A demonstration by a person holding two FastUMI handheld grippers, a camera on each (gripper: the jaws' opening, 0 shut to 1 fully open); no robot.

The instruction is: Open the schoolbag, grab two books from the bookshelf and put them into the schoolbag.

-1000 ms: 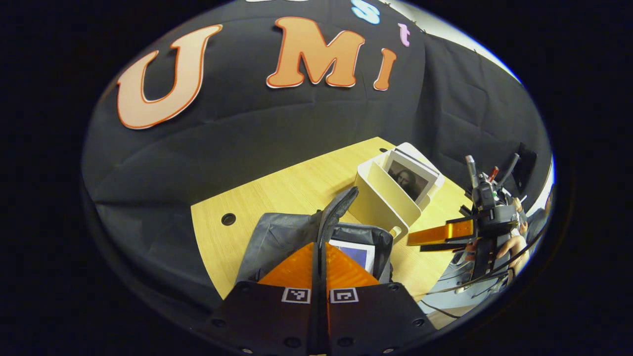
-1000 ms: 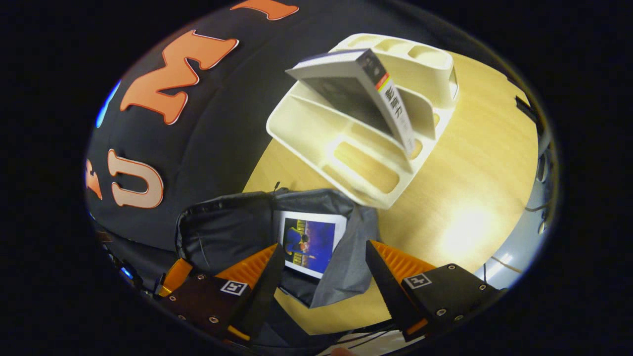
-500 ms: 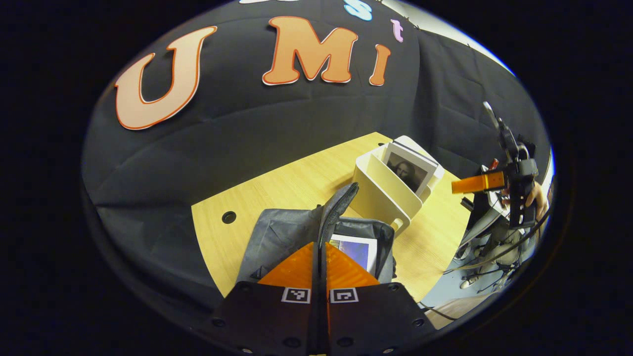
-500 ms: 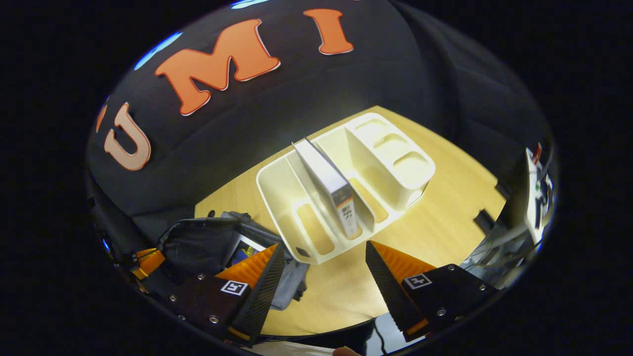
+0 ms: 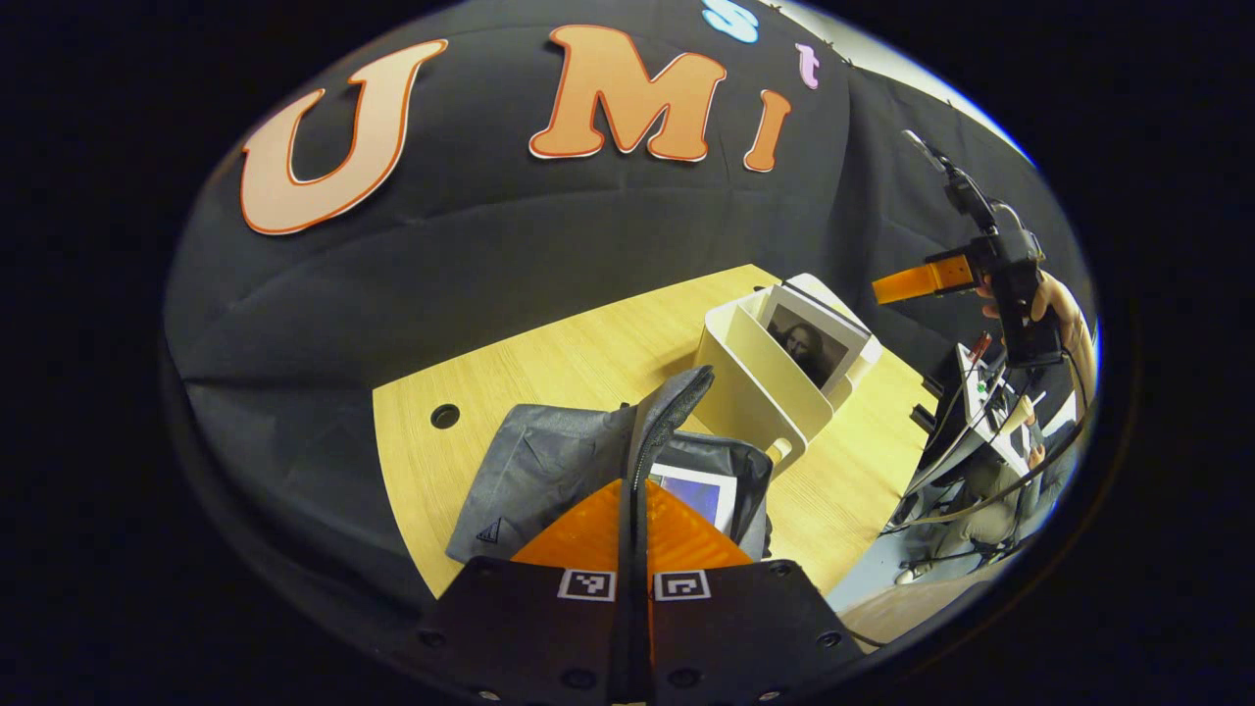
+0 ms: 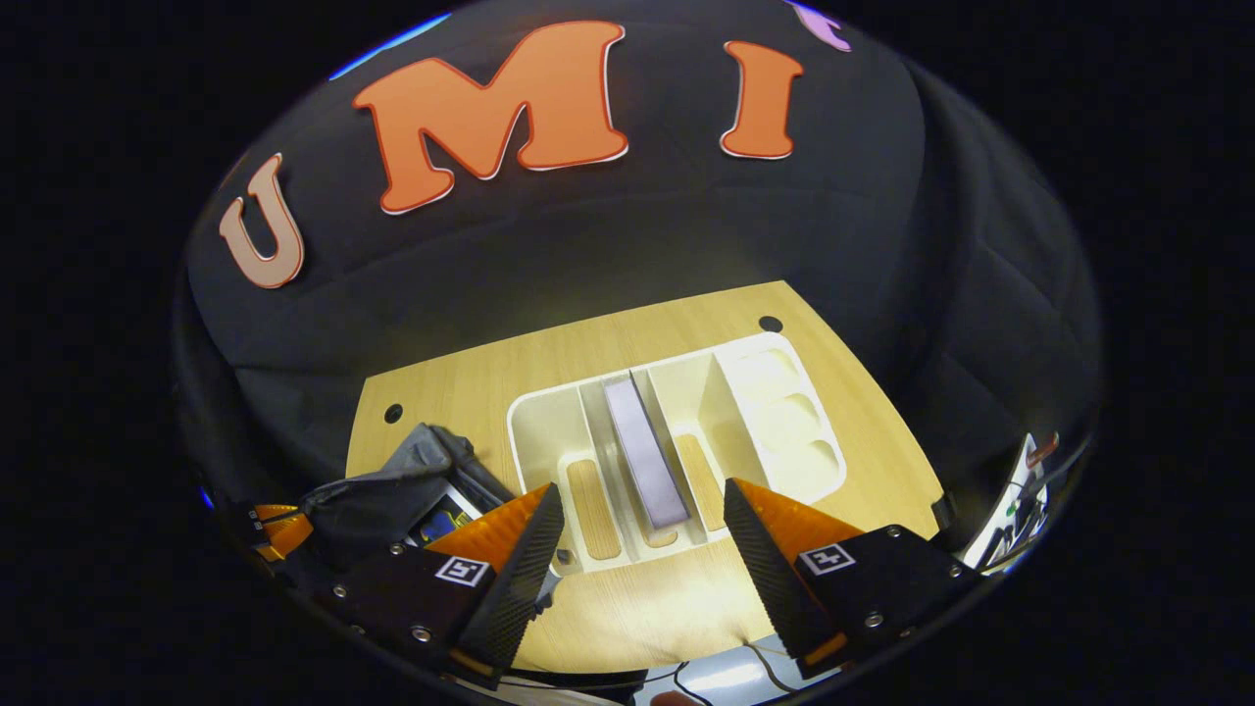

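Note:
My left gripper (image 5: pixel 632 487) is shut on the raised flap (image 5: pixel 672 402) of the grey schoolbag (image 5: pixel 549 466) and holds it open. A book with a blue cover (image 5: pixel 698 493) lies inside the bag. The white bookshelf (image 5: pixel 755 392) stands just right of the bag with a portrait-cover book (image 5: pixel 814 343) upright in it. In the right gripper view my right gripper (image 6: pixel 642 520) is open above the bookshelf (image 6: pixel 784 422), with the book (image 6: pixel 642 451) standing edge-up between its fingers' line and below them. The schoolbag (image 6: pixel 392 480) lies at lower left.
The wooden table (image 5: pixel 549 363) carries the bag and the shelf and has a round cable hole (image 5: pixel 445 416) at its left. A hand (image 5: pixel 1059 304) holds the right gripper (image 5: pixel 922 281) high at the right. Cables and equipment (image 5: pixel 980 412) sit past the table's right edge.
My right gripper has lifted away from the bag and swung over the bookshelf, now facing the book's top edge. The left gripper keeps the flap held up.

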